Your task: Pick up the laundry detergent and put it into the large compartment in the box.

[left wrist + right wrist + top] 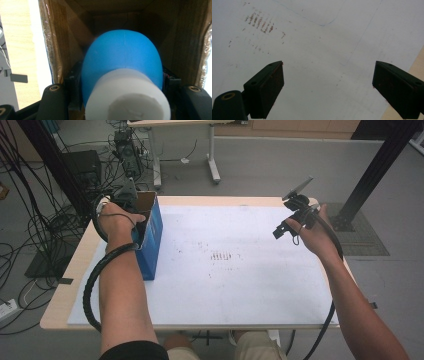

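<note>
Jaws of my left gripper (122, 85) clamp a blue-and-white bulb-shaped thing (122, 67) inside the cardboard box (150, 235), while my right gripper (328, 85) hangs spread wide over the white table sheet (317, 50).

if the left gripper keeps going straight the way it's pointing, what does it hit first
Probably the inside bottom of the cardboard box. The left gripper holds a blue and white object that would likely touch first; depth is unclear.

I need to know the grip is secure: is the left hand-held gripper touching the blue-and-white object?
Touching: the left gripper view shows both jaws pressed against the blue-and-white object inside the cardboard box.
</note>
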A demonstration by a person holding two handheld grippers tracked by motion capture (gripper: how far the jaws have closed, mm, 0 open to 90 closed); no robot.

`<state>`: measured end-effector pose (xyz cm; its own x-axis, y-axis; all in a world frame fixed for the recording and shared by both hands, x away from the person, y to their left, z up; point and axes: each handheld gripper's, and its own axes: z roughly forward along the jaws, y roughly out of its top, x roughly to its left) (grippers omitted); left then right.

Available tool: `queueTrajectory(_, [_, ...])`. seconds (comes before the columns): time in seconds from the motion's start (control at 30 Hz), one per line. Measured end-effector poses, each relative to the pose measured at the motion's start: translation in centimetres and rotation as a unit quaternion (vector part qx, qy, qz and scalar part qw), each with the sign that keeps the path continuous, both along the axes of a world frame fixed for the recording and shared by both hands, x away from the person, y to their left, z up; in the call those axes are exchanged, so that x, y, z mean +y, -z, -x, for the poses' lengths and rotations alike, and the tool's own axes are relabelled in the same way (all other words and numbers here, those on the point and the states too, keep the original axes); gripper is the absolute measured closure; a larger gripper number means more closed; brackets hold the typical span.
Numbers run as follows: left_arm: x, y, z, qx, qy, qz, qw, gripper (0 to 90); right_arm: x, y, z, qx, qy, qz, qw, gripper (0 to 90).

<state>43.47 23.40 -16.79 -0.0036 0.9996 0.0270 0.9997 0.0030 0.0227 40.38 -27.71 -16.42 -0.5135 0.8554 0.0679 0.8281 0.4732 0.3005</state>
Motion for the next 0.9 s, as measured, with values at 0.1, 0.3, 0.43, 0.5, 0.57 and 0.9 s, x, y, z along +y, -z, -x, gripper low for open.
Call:
queueTrajectory(0.1, [0.04, 0.03, 0.01, -0.001, 0.000, 0.001, 1.0000, 37.7, -0.01, -0.02, 0.00, 0.000, 0.001, 0.000, 1.0000, 10.4])
queueTrajectory(0.3, [-0.11, 0.09, -0.13, -0.001, 0.001, -0.001, 1.0000, 37.7, -0.10, 0.04, -0.02, 0.000, 0.002, -0.002, 1.0000, 10.4])
queueTrajectory(0.43, [-0.19, 0.13, -0.29, 0.000, 0.001, -0.001, 1.0000, 37.6, -0.17, 0.15, -0.07, 0.001, 0.002, -0.003, 1.0000, 10.4])
queueTrajectory(0.5, [-0.19, 0.14, -0.30, 0.000, 0.001, -0.001, 1.0000, 37.6, -0.21, 0.22, -0.11, 0.003, 0.003, -0.003, 1.0000, 10.4])
queueTrajectory(0.57, [-0.18, 0.14, -0.32, 0.000, 0.001, -0.002, 1.0000, 37.6, -0.24, 0.27, -0.13, 0.004, 0.003, -0.002, 1.0000, 10.4])
queueTrajectory(0.9, [-0.10, 0.15, -0.17, -0.003, -0.001, -0.001, 1.0000, 37.5, -0.13, 0.05, -0.07, 0.001, 0.001, -0.002, 1.0000, 10.4])
